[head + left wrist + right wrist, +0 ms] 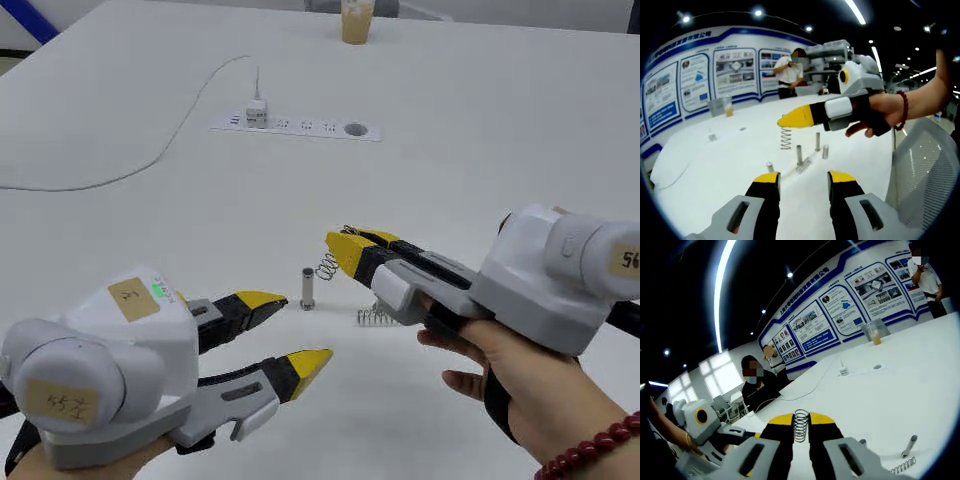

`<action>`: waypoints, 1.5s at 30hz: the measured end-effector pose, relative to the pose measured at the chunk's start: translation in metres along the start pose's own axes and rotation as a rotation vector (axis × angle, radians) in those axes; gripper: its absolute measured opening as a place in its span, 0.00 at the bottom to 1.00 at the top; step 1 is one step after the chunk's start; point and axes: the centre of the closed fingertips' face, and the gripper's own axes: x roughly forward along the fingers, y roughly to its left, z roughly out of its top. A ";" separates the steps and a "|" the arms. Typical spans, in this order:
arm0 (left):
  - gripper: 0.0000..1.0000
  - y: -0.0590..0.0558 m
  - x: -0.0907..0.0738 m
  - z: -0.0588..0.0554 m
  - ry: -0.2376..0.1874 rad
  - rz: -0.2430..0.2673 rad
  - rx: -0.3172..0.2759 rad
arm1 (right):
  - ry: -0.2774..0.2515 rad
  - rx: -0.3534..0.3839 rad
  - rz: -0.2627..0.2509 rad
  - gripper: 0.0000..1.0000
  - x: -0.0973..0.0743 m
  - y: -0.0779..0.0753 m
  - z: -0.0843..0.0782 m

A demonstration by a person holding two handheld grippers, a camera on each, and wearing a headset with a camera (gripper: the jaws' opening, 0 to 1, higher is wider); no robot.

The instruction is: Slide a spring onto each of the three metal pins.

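Note:
A short metal pin (307, 288) stands upright on the white table (480, 140). Just right of it my right gripper (345, 245) is shut on a coiled spring (326, 265), which hangs from the yellow tips a little above the table. That spring (800, 425) sits pinched between the closed jaws in the right gripper view. Another spring (375, 316) lies flat under the right gripper. My left gripper (285, 330) is open and empty, low at the near left, tips toward the pin. The left gripper view shows upright pins (799, 154) (817, 141) below the hanging spring (785, 137).
A white power strip (300, 127) with a plugged charger (257, 110) and a trailing cable lies at mid-table. A cup of drink (357, 20) stands at the far edge. A mesh chair (925, 165) is beside the table. People stand in the background.

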 end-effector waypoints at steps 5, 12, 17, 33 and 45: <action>0.47 0.002 -0.001 0.000 -0.009 0.013 -0.013 | -0.008 -0.043 -0.023 0.11 0.008 -0.005 -0.001; 0.54 0.001 0.000 -0.005 0.004 0.012 -0.015 | 0.011 -0.101 -0.052 0.11 0.019 -0.013 -0.007; 0.60 -0.001 0.002 -0.007 0.011 0.012 -0.009 | 0.025 -0.137 -0.055 0.11 0.028 -0.015 -0.011; 0.72 -0.001 0.001 -0.007 -0.002 0.016 -0.013 | 0.111 -0.315 -0.059 0.11 0.043 -0.017 -0.027; 0.79 0.000 0.003 -0.009 0.005 0.028 -0.030 | 0.119 -0.388 -0.059 0.11 0.043 -0.017 -0.028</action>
